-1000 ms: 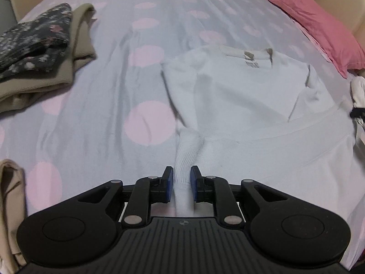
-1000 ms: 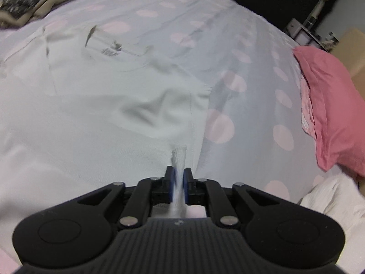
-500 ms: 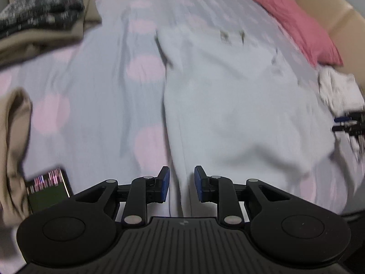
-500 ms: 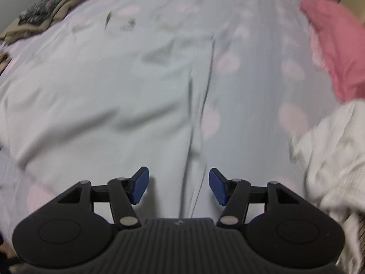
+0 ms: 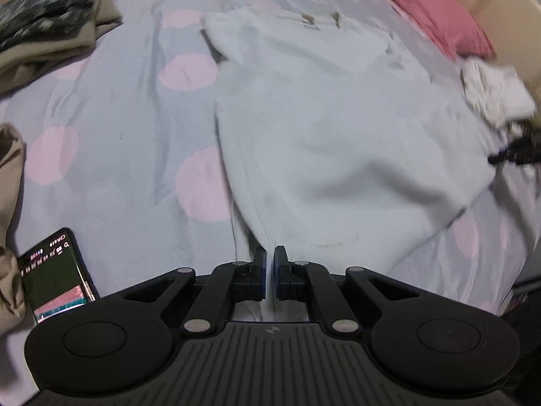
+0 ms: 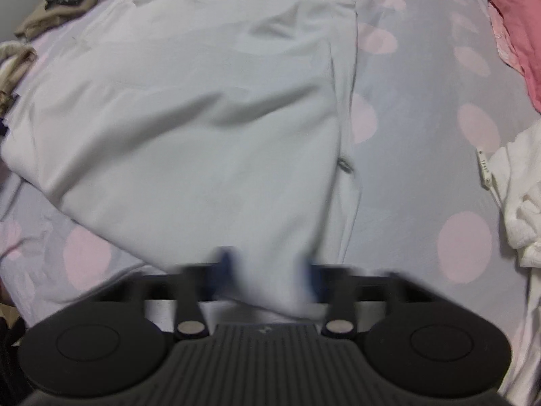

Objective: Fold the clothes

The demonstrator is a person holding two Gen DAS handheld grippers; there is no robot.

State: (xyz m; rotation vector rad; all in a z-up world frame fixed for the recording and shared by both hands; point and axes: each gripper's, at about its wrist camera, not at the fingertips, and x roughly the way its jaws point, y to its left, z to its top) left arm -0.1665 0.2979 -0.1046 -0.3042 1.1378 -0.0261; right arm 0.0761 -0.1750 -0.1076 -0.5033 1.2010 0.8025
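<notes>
A white sweatshirt (image 5: 331,128) lies flat on the dotted bed sheet (image 5: 111,128), collar at the far end and both sleeves folded in over the body. My left gripper (image 5: 269,265) is shut on the near-left corner of its hem, with a thin fold of fabric pinched between the blue pads. In the right wrist view the same sweatshirt (image 6: 189,128) fills the middle. My right gripper (image 6: 268,269) is blurred; its jaws are closing with the near-right hem bunched between the pads, which still stand apart. The right gripper (image 5: 503,154) also shows at the far right of the left wrist view.
A phone (image 5: 57,270) with a lit screen lies near the bed's front left. Folded dark floral and beige clothes (image 5: 44,34) are stacked at the far left. A beige garment (image 5: 10,176) lies at the left edge. A crumpled white garment (image 6: 520,203) and a pink pillow (image 6: 514,17) lie to the right.
Both grippers let go of the sleeve cuffs and drew back to the near hem. The left one has shut on the hem corner; the right one opened wide and now straddles the hem.
</notes>
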